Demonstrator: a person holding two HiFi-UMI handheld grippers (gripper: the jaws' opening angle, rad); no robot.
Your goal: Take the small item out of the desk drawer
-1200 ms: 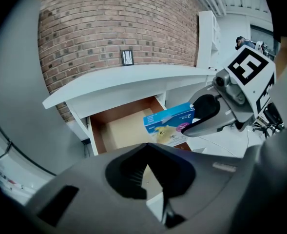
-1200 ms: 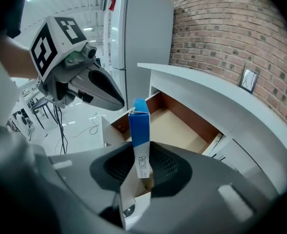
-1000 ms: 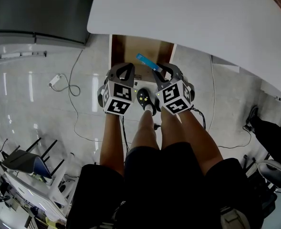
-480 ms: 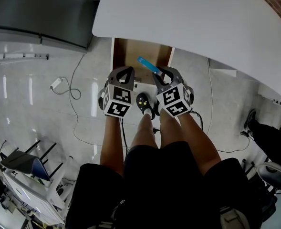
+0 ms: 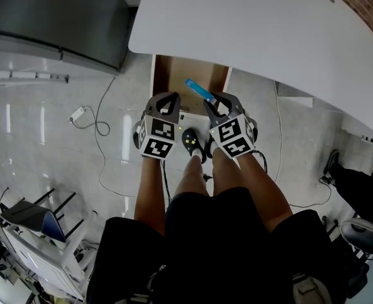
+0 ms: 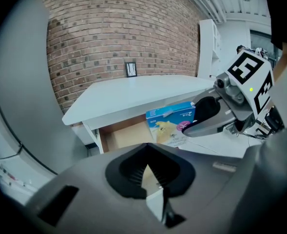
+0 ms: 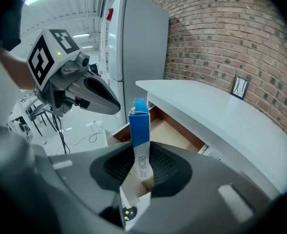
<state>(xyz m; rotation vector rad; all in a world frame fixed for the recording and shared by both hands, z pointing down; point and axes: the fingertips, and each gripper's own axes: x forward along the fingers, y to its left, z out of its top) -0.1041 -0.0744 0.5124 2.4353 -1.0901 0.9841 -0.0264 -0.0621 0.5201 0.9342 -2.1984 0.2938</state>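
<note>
The right gripper pinches a slim blue-and-white box by its lower end, upright above the open drawer under the white desk. The left gripper is empty, its fingers pressed together. With so low a hold, the tall box could pivot or slip and fall back into the drawer.

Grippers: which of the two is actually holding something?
The right gripper: its jaws clamp a blue box. The left gripper is shut, empty.
</note>
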